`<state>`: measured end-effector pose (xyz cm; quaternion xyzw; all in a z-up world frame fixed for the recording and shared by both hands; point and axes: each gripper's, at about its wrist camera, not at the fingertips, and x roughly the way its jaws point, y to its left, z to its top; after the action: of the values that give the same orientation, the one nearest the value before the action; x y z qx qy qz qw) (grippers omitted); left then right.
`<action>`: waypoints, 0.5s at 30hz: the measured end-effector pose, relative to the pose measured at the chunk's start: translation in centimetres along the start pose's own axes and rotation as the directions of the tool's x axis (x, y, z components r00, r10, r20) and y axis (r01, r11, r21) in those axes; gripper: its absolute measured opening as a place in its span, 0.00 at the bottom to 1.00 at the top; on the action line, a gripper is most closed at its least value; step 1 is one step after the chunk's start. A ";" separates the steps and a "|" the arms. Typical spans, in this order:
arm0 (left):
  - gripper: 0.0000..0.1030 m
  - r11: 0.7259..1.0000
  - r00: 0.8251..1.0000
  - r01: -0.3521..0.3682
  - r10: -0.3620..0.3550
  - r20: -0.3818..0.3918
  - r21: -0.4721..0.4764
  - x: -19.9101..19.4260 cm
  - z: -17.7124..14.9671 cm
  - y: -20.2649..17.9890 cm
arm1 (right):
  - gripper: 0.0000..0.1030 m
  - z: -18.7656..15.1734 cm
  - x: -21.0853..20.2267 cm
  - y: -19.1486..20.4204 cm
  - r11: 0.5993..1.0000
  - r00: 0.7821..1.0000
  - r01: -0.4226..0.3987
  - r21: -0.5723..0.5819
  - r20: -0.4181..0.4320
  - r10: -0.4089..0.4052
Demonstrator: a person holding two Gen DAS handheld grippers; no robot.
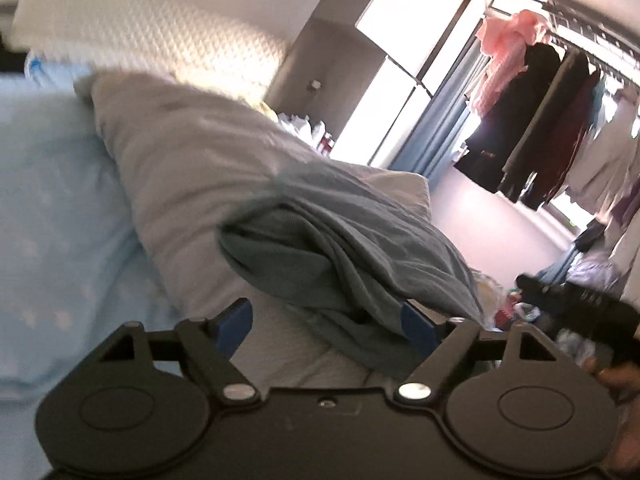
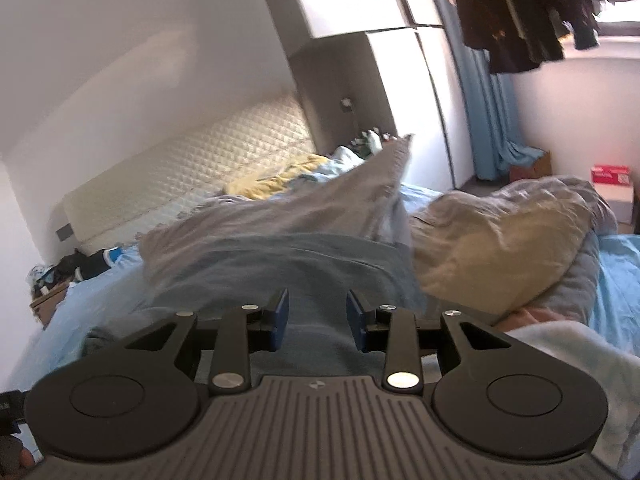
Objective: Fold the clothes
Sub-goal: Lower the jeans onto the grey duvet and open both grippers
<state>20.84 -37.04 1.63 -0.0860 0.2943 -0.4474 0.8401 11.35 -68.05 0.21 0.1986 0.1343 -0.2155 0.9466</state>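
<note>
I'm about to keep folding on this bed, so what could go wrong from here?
1. The blue-grey garment lies bunched on the grey pillow, not flat, so a fold may come out crooked.
2. Both pairs of fingers stand open with no cloth pinched, so a regrasp may catch the light blue sheet or the beige blanket too.

bed sheet [image 1: 52,200]: light blue, faint pale spots
garment [image 1: 328,248]: grey-blue
duvet [image 2: 500,240]: beige and grey
headboard [image 2: 192,168]: cream, quilted diamonds
curtain [image 2: 488,120]: blue
gripper pads [image 2: 280,316]: blue
</note>
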 end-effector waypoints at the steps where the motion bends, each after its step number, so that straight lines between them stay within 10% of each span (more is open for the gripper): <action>1: 0.80 1.000 1.000 -0.017 0.016 0.010 0.018 -0.7 -0.3 0.1 | 0.34 0.0 -0.5 0.8 1.000 1.000 -0.010 -0.011 0.003 0.010; 15: 0.88 0.950 0.938 -0.307 0.292 0.188 0.058 -16.5 -1.6 4.0 | 0.34 -3.6 -7.0 14.3 0.959 0.968 -0.249 -0.137 -0.007 0.250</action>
<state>15.68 -21.29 5.58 -0.0433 0.2087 -0.3170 0.9242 11.27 -52.15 4.00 0.1477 0.1177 -0.0857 0.9783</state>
